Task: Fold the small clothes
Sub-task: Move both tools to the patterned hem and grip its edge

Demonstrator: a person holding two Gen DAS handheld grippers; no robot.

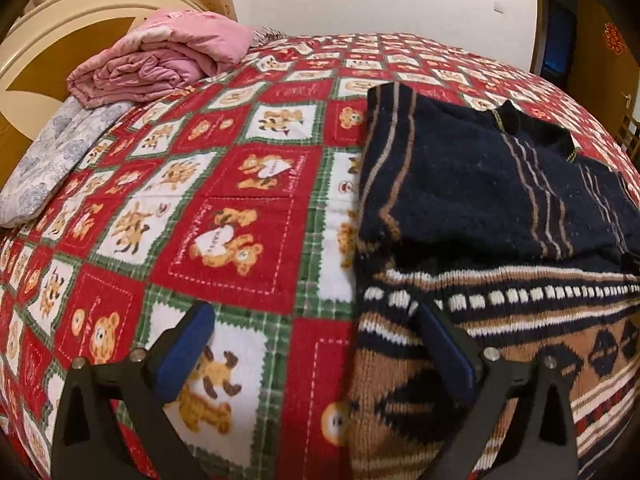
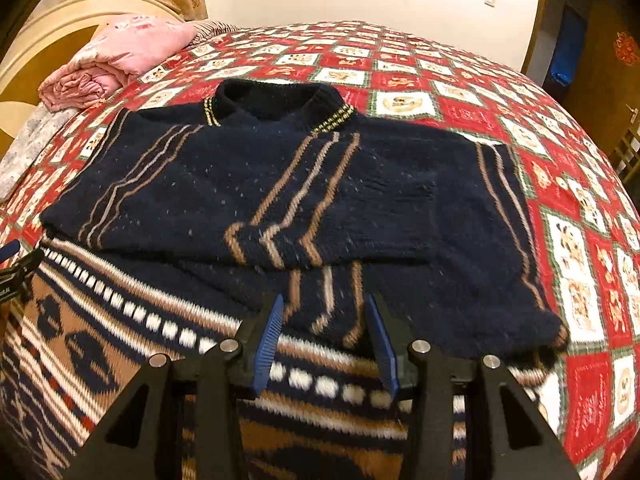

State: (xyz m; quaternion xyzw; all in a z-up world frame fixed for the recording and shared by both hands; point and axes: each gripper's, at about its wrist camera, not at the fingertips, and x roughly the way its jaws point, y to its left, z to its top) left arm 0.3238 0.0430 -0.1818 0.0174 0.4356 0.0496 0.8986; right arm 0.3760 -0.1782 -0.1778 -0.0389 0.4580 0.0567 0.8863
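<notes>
Left gripper (image 1: 316,344) jaws wide, empty, straddling sweater (image 1: 480,184) left edge. Right gripper (image 2: 324,340) jaws part-open (nothing pinched), over folded sleeves. Sweater lies flat on bear-print bedspread (image 1: 224,200), collar away; pink quilt (image 1: 160,56) by headboard.

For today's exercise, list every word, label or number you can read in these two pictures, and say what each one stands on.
None can be read for certain.
Bedspread: stitched writing on the hearts and beside the bears, too blurred to read.
Sweater: no writing visible.
Red ornament on door: no legible characters.
</notes>
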